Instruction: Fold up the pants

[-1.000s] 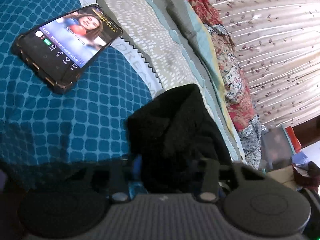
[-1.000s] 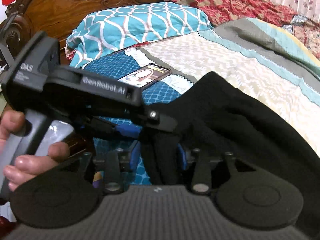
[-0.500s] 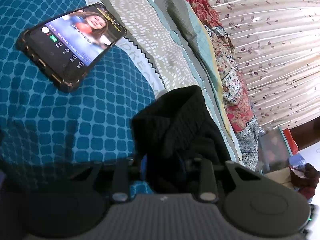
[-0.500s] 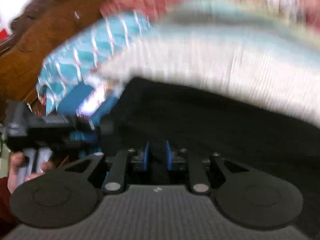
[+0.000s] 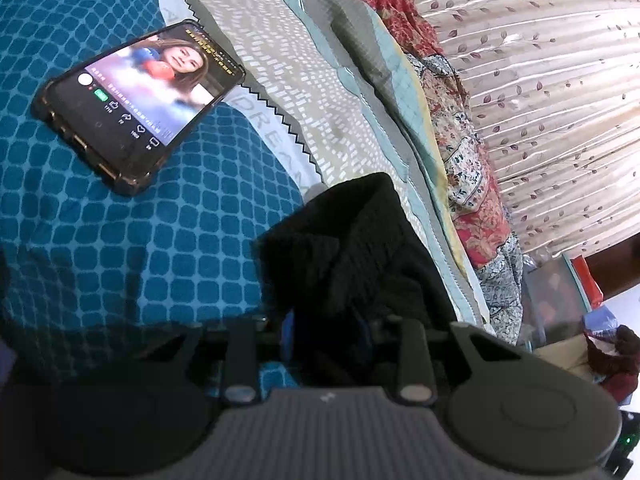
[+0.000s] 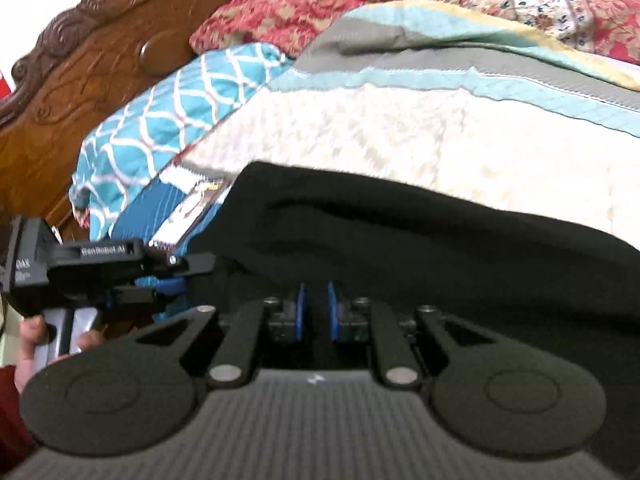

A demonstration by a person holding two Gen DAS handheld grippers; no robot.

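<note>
On the bed (image 6: 400,148) lie the black pants (image 6: 420,240). Left gripper (image 5: 326,332) grasps one bunched end; right gripper (image 6: 314,312), whose jaws have just been closing, pinches the cloth. Keep both grips firm and pull the fabric evenly before folding.

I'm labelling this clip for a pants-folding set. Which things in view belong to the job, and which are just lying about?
Part of the job:
black pants
left gripper, shut on them
right gripper, shut on them

Just lying about:
phone, screen lit
teal patterned pillow
red floral quilt
carved headboard
</note>
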